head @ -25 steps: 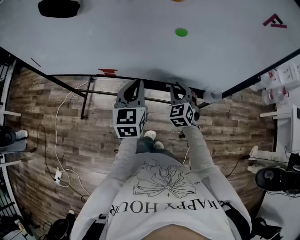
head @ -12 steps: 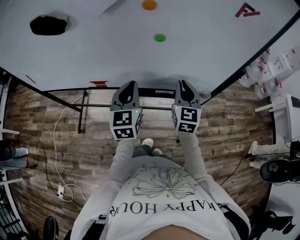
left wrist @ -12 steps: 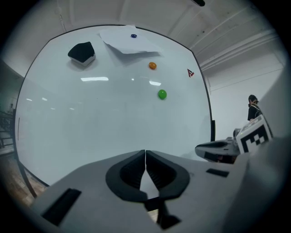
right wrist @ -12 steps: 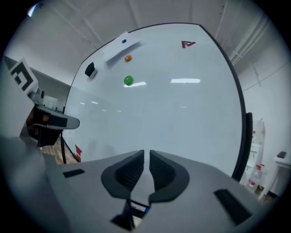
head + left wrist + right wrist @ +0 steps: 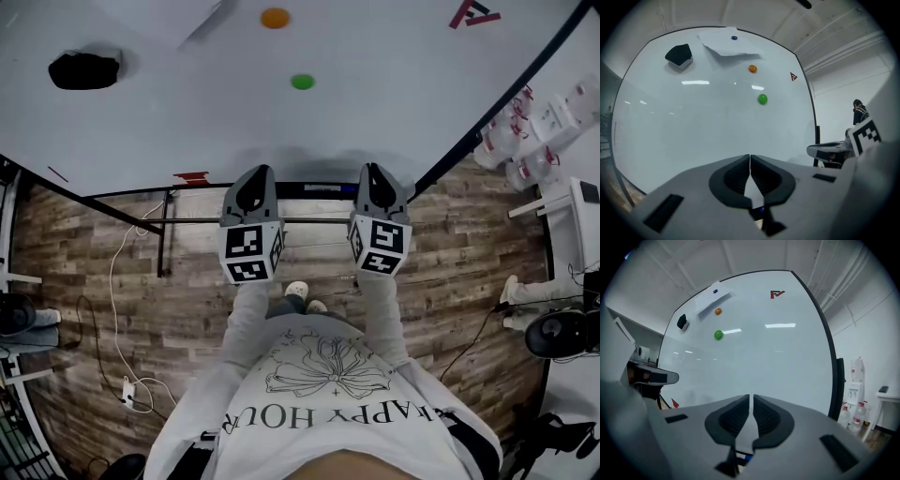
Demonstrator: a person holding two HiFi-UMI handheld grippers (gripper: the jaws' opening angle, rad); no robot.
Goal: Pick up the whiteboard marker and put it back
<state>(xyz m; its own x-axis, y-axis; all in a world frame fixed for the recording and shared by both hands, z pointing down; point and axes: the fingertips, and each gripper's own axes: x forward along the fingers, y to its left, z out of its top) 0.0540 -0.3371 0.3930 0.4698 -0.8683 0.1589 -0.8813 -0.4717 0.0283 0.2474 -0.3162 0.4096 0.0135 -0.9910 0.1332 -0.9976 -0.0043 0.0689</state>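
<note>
The left gripper (image 5: 750, 158) is closed and empty. The jaws of the right gripper (image 5: 751, 399) are closing, with a thin slit left and nothing between them. Both point at the whiteboard (image 5: 375, 112), side by side before its lower ledge (image 5: 319, 189). The whiteboard marker is in neither gripper; where it lies I cannot tell

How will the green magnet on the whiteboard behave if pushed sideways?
The green magnet looks like a small rigid disc sitting flat on the upright whiteboard, so it would probably slide, not roll. Small, so likely light. Its low smooth shape seems slippery to pinch; pulled off, it would probably drop.
</note>
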